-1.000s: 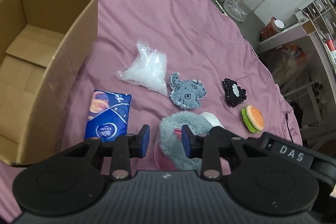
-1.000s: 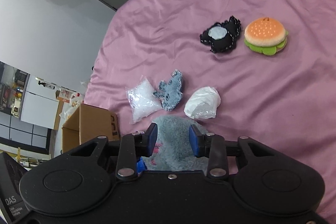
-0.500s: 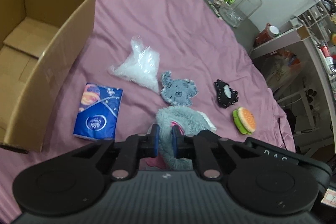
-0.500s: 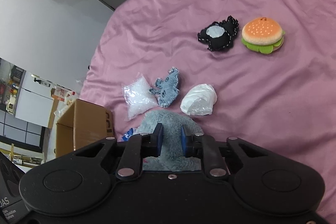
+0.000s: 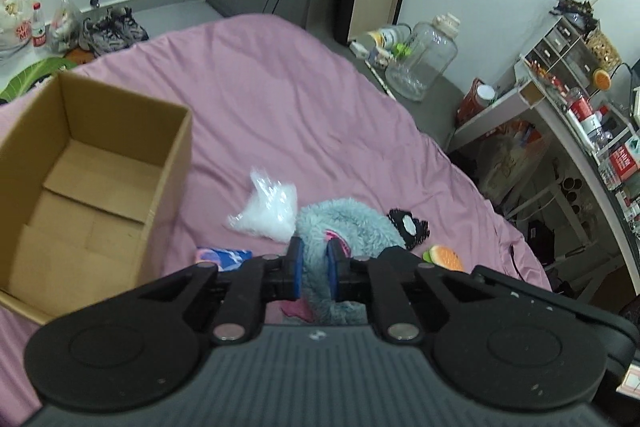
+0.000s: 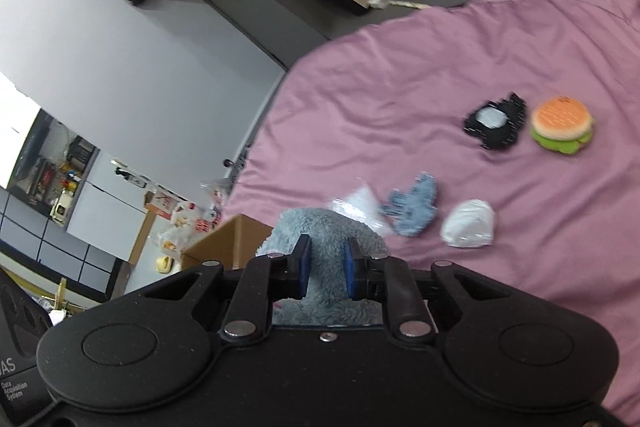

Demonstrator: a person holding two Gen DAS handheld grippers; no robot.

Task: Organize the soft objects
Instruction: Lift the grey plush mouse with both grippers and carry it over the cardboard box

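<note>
Step in hand: two-handed lift of the plush [image 5: 344, 223] toward the box [image 5: 100, 163]. Left gripper [image 5: 314, 273] pressed nearly together, pinching grey-blue fur between the blue pads; right gripper [image 6: 326, 267] likewise clamped on another fold of the same plush [image 6: 320, 231], jaws a little further apart. Both pairs closed on the fur within the last second, nothing else between them. Plush apparently clear of the sheet [image 5: 280, 99], hanging between the two tongs, with a pink part dangling beneath the left pair.

Left behind on the sheet: clear bag [image 5: 268, 211] just beyond the plush, tissue pack [image 5: 222, 257] near the box wall and partly hidden by the left tool, black patch [image 5: 408, 227] and burger [image 5: 444, 255] off to the right. From the right wrist, also a grey felt piece [image 6: 412, 207] and a white wad [image 6: 468, 223] near each other, black patch [image 6: 496, 125] and burger [image 6: 562, 125] further off.

Box open, upright, apparently empty, on the left side of the sheet.

Next, by judgement: carry leftward with both grips held firm and moved together, so the fur neither stretches nor slips; raise enough to clear the near box wall; bring over the opening; only then spread both pairs. Main risk: dangling part catching the cardboard rim, or one pinch giving way on loose pile.
</note>
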